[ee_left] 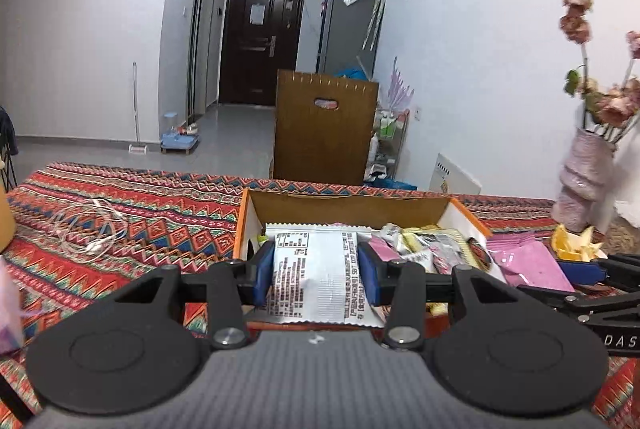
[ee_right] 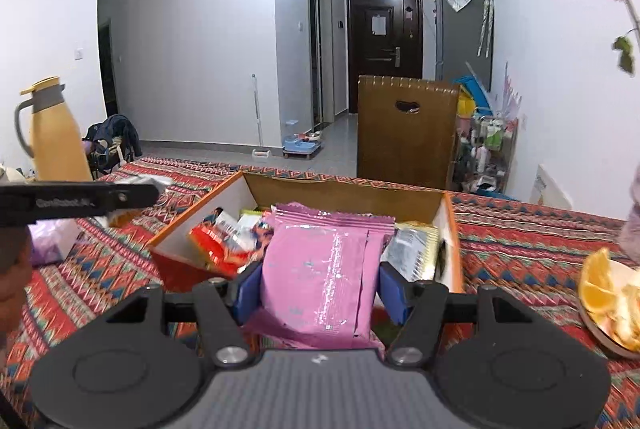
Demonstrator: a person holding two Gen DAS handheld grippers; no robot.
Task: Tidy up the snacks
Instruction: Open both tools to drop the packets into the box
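Note:
An orange-edged cardboard box (ee_left: 348,207) sits on the patterned tablecloth and holds several snack packets. My left gripper (ee_left: 318,273) is shut on a silver packet with printed text (ee_left: 316,269), held above the box's near edge. In the right wrist view the same box (ee_right: 344,195) lies ahead, with red, white and gold packets inside. My right gripper (ee_right: 320,287) is shut on a stack of pink packets (ee_right: 320,269), just in front of the box. The pink packets (ee_left: 528,261) and the right gripper's arm also show at the right of the left wrist view.
A plate of orange slices (ee_right: 608,293) sits at the right, beside a pink vase with dried flowers (ee_left: 584,173). A yellow thermos jug (ee_right: 52,133) stands far left. A coiled white cable (ee_left: 92,229) lies on the cloth. A wooden chair back (ee_left: 326,125) stands beyond the table.

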